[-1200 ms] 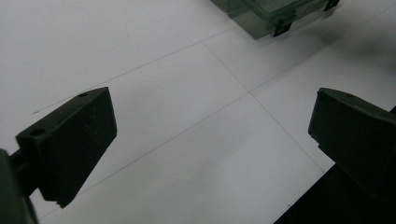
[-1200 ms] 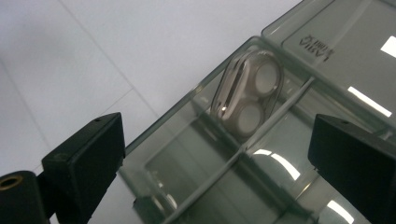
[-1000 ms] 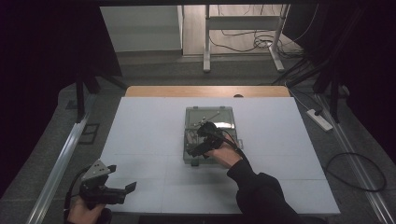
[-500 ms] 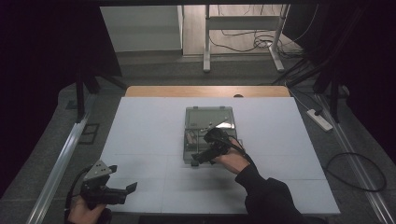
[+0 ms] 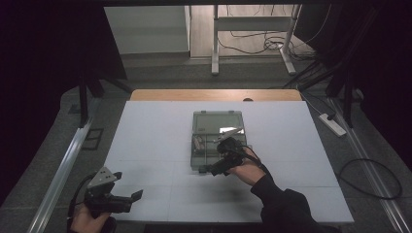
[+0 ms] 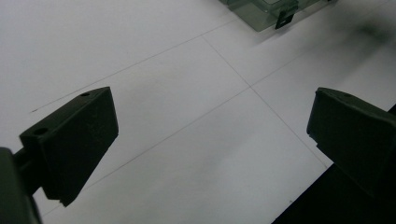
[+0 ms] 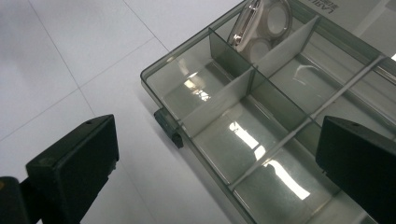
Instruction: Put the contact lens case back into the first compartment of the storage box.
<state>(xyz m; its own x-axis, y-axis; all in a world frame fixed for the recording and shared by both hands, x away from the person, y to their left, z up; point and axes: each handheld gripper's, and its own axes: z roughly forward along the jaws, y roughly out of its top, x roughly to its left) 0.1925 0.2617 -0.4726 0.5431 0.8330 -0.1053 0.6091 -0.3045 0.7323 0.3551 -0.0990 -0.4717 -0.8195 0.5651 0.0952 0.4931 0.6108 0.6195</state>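
Near edge of the table [image 5: 145, 145], high view: left gripper [image 5: 137, 195] sits at the near left corner, held in the person's left hand [image 5: 85, 219], grey three-cornered plate [image 5: 103, 175] on top, cable trailing back toward the hand. It points right along the table edge. Left gripper view: both black jaws stand wide apart with nothing between them, only the bare white table surface with its thin seam lines beneath. A corner of the box with its latch [image 6: 284, 18] shows at the top of that view, well apart from the jaws.

Further in, right of centre: the right arm in a dark sleeve [image 5: 282, 204] reaches in from the bottom; the right hand [image 5: 245, 169] carries the right gripper [image 5: 206, 170], which points left at the near edge of the clear compartment box [image 5: 216, 119]. Right gripper view: jaws wide, empty, hovering over the box's near corner and its small latch [image 7: 170, 128]. Nothing is gripped. Compartments under the jaws look empty, glare on the floors. One compartment beyond holds a shiny metal piece with round parts [image 7: 261, 23], leaning against a divider; what it is, cannot tell.

Box lies lengthwise away from the person at mid-table, lid open toward the far side. A reddish item [image 5: 199, 142] lies in a left-side compartment.

Beyond the table: wooden edge strip [image 5: 214, 94], grey floor, a power strip [image 5: 333, 124] at right.
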